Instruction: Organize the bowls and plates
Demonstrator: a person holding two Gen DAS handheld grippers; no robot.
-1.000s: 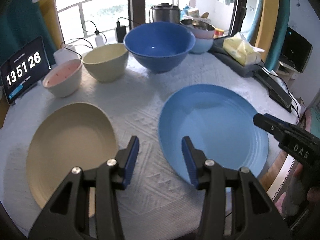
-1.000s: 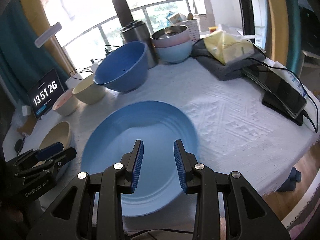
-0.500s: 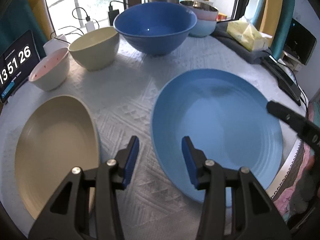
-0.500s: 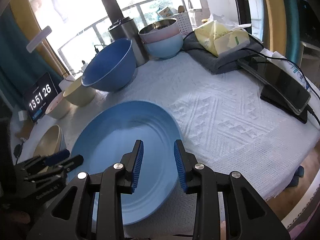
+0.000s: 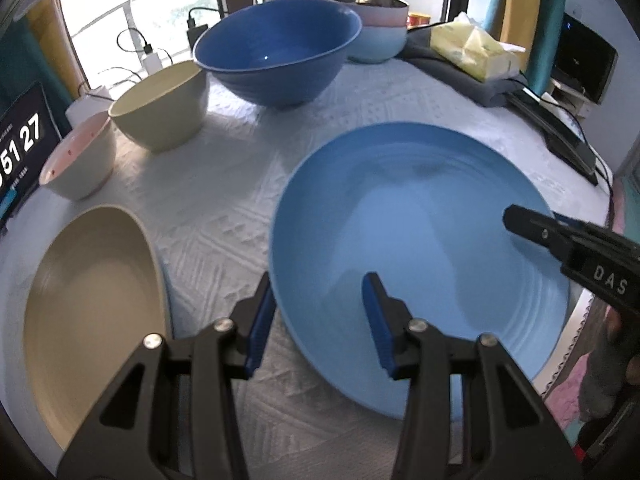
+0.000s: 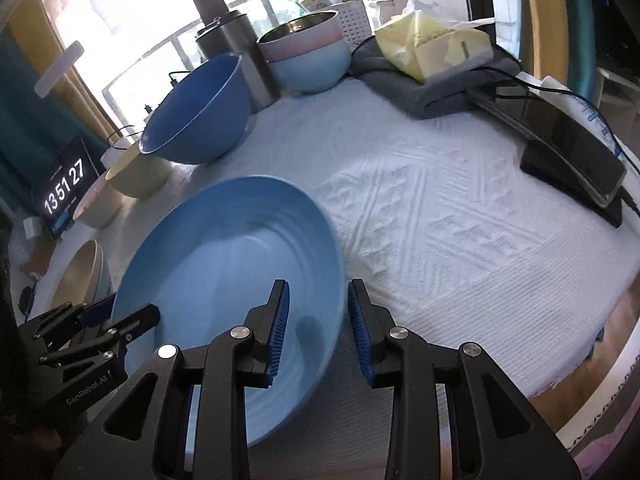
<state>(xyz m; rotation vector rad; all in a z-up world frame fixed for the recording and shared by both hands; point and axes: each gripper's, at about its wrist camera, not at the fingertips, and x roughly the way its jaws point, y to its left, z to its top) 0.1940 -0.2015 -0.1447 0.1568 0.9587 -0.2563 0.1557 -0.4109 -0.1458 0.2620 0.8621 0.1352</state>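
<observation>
Here the left gripper [image 5: 318,312] straddles the near-left rim of the light blue plate [image 5: 416,240], its jaws moderately apart: one blue pad hangs outside the rim over the cloth, the other over the plate's inner surface, and neither seems to press on the rim, though the angle makes that hard to judge. The right gripper [image 6: 318,320] straddles the plate's opposite rim in the same way, its jaws fairly narrow and closing, one pad over the plate's well and the other over the cloth, with the rim between them but not clamped. The plate lies flat on the white textured cloth of the counter [image 6: 460,240], towards its near edge. To the plate's left sits a beige plate [image 5: 92,304], well apart from it across a strip of cloth. Behind stand a small pink-lined bowl [image 5: 78,160], a cream bowl [image 5: 160,106] just beside it, and a large dark blue bowl [image 5: 276,52] farther back. Beyond that is a stack of bowls [image 6: 308,52], pale blue under pink, with a metal one on top, next to a steel pot [image 6: 240,56]. A yellow tissue pack [image 6: 432,44] rests on folded grey fabric at the far right, and a clock display [image 6: 66,188] stands at the far left.
</observation>
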